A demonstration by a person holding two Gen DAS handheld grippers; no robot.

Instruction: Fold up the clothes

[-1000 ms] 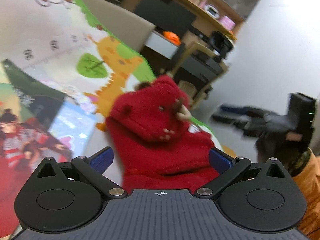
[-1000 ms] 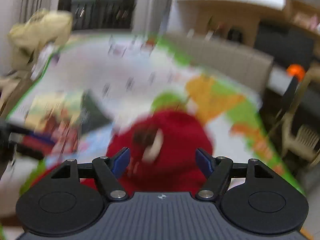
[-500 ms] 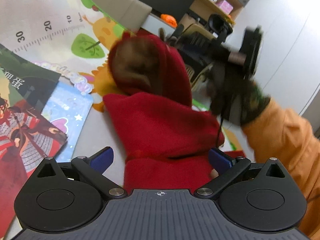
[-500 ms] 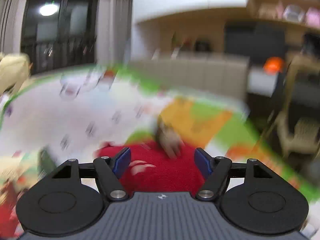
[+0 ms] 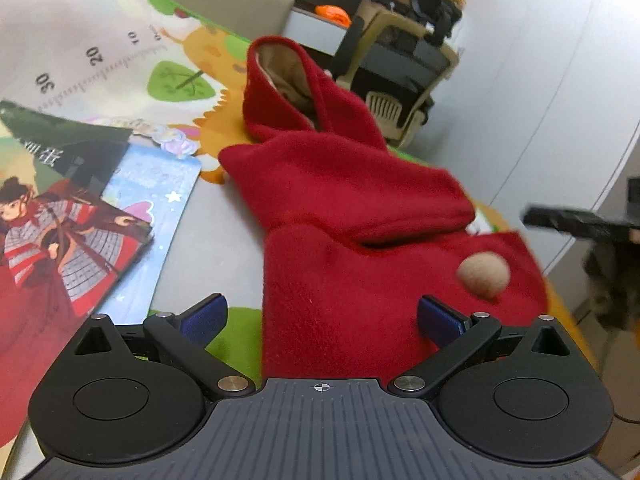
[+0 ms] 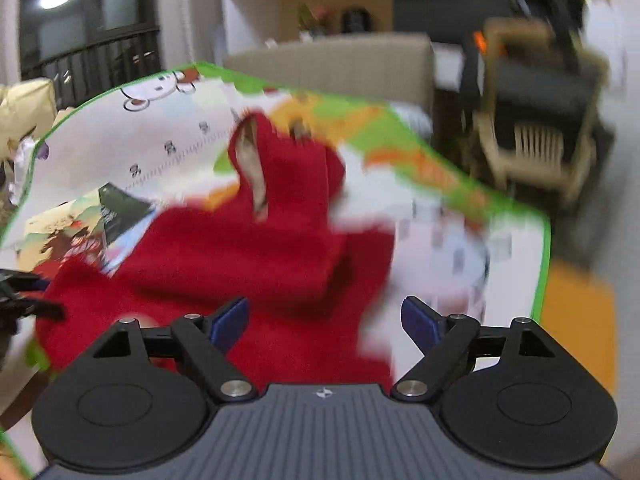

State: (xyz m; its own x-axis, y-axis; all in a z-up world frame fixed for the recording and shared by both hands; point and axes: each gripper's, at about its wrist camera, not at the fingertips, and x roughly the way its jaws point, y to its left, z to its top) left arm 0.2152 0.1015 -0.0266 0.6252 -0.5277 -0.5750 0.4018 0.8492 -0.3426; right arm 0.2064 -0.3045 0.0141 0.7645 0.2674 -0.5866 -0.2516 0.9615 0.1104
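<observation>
A red fleece hooded garment (image 5: 340,216) lies on a cartoon play mat (image 5: 80,48), its tan-lined hood (image 5: 280,76) at the far end and a tan pom-pom (image 5: 483,276) near the lower right. My left gripper (image 5: 322,320) stands open just above the garment's near hem, holding nothing. The right wrist view is blurred; there the same garment (image 6: 240,248) spreads across the mat (image 6: 460,240), and my right gripper (image 6: 326,322) is open over its near edge, nothing between the fingers. The right gripper's black body (image 5: 580,220) shows at the left view's right edge.
Illustrated picture books (image 5: 68,216) lie left of the garment on the mat. A beige sofa back (image 6: 332,64) and a beige chair with black cushions (image 5: 404,76) stand beyond the mat's far edge. A white wall (image 5: 540,80) rises at right.
The hood, lifted half a second ago by the right gripper, now lies flat at the far end. The right gripper has let go and pulled back to the right.
</observation>
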